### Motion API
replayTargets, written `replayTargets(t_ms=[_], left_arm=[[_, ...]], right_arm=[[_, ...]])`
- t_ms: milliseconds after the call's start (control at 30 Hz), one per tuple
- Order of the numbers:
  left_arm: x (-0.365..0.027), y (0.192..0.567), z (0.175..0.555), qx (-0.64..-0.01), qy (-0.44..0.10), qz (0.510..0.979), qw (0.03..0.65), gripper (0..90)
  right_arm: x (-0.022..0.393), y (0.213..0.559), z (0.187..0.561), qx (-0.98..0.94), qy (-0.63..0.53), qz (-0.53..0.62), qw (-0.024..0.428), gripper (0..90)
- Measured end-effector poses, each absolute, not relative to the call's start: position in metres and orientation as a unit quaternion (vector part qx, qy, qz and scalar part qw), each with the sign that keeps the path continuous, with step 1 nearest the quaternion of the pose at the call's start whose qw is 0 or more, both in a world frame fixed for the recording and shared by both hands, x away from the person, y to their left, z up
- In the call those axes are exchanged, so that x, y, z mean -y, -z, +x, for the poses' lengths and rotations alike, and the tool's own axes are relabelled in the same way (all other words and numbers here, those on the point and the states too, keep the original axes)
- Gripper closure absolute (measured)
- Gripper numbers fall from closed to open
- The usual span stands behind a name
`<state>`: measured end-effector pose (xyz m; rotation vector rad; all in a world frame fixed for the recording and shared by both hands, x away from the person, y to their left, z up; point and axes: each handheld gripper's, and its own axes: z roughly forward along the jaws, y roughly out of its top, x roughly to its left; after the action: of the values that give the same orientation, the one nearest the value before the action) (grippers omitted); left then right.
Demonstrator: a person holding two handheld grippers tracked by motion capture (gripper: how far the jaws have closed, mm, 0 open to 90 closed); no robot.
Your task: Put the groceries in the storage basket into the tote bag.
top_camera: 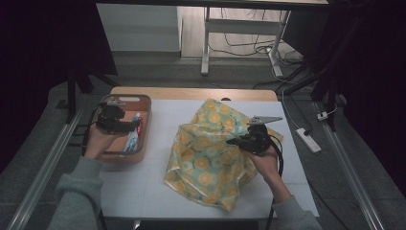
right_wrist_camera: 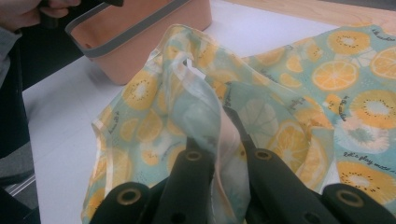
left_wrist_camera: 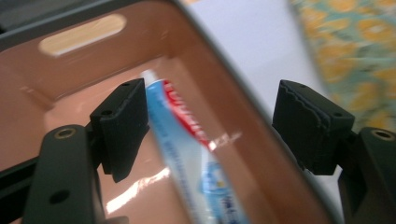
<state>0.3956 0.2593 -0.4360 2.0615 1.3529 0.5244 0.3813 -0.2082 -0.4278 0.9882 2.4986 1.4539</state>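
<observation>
A white, blue and red toothpaste tube [left_wrist_camera: 187, 140] lies in a pink bin [left_wrist_camera: 84, 32] with a grey rim. My left gripper [left_wrist_camera: 212, 116] hovers over it, open, with the tube below the gap and close to one finger [left_wrist_camera: 123, 126]. From above, the left gripper [top_camera: 128, 125] is over the bin [top_camera: 143, 103] and the tube [top_camera: 134, 138]. A thin bag [top_camera: 210, 153] printed with orange and kiwi slices lies crumpled at the table's middle. My right gripper [top_camera: 238, 141] is shut on the bag's upper edge [right_wrist_camera: 205, 107] and lifts it; the right gripper [right_wrist_camera: 219, 128] has fabric between its pads.
The bin [right_wrist_camera: 154, 42] stands at the table's left, with a cut-out handle in its far wall. A white mat [top_camera: 163, 187] covers the wooden table. A table leg, cables and a power strip [top_camera: 309, 140] are on the floor beyond and to the right.
</observation>
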Motion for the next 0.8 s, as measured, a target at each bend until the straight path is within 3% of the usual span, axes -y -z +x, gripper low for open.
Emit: replayTargets(t_ms=[133, 267, 800], left_arm=[[-0.268, 0.442, 0.413, -0.537, -0.191, 0.775, 0.274, 26.6], [-0.270, 0.457, 0.428, -0.552, -0.150, 0.777, 0.262, 26.3], [-0.254, 0.502, 0.459, -0.575, -0.077, 0.793, 0.189, 23.1]], right_arm=[[0.209, 0.428, 0.382, -0.817, -0.475, 0.323, 0.044, 89.2], [0.209, 0.428, 0.382, -0.818, -0.474, 0.323, 0.043, 89.2], [0.209, 0.433, 0.383, -0.819, -0.470, 0.327, 0.039, 89.2]])
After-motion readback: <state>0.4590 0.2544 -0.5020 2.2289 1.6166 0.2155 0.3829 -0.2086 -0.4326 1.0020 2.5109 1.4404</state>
